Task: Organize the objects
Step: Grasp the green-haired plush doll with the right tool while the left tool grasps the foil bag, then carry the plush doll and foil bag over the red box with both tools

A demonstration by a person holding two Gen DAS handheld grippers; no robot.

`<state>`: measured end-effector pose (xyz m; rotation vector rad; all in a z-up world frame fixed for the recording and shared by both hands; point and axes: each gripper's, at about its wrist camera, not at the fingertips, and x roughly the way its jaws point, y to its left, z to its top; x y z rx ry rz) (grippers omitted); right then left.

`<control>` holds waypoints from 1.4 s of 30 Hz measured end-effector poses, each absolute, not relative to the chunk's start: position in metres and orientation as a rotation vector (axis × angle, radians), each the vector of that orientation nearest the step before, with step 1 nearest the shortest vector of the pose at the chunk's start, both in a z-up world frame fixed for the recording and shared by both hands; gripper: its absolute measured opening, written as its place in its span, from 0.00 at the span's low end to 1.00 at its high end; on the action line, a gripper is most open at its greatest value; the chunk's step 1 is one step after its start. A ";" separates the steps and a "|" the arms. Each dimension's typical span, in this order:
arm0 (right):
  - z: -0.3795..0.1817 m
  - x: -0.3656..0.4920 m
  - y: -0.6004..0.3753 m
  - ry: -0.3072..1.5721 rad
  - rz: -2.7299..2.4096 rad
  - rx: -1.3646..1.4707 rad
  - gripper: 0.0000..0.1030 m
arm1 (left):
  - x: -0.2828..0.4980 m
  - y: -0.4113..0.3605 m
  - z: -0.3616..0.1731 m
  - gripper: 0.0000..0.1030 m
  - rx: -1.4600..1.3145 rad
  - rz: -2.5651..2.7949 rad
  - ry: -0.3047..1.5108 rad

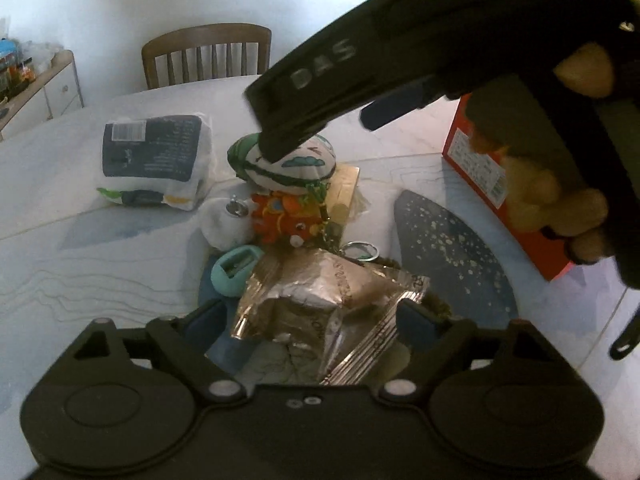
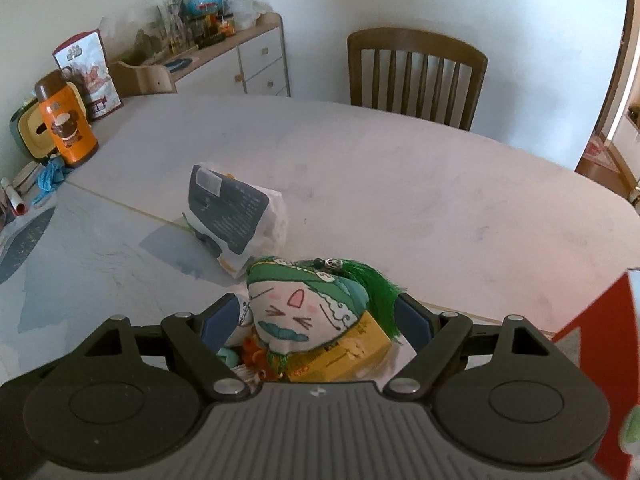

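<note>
Desk (image 2: pixel 400 184) carries a small pile; every place below is given relative to the stuffed face sachet (image 2: pixel 296 312), the white cloth pouch with a drawn face, green trim and green tassel, top of the pile.

Red box (image 1: pixel 480 168): right of the sachet, upright, rigid card. Take it by its flat sides.

Tissue pack (image 2: pixel 236 216): beyond-left of the sachet, apart from it. Soft film wrap, light, squashes. Pinch across the short width.

Foil snack packet (image 1: pixel 320 300): nearer the left camera than the sachet, lying between the left tongs (image 1: pixel 316 320), which stand apart and do not press it. Crinkly, slippery, near weightless, contents likely brittle. Best grabbed by the crimped end seal, gently.

Yellow box (image 2: pixel 352 344): under the sachet, stiff.

The sachet itself: soft, light, filled, deforms under squeeze. Right tongs (image 2: pixel 316 324) straddle it, apart, with pads just beside its flanks; contact unclear. Grip mid-body, not the tassel or bead cord, which would slip.

Orange toy (image 1: pixel 280 212) and teal sharpener-like piece (image 1: pixel 236 272): just below the sachet. Small and hard, need a precise pinch.
</note>
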<state>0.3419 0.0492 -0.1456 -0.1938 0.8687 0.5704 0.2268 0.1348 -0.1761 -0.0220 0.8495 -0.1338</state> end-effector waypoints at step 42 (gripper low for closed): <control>-0.091 0.323 0.017 0.800 0.572 -0.129 0.64 | 0.225 0.135 -0.158 0.46 -0.125 -0.177 0.837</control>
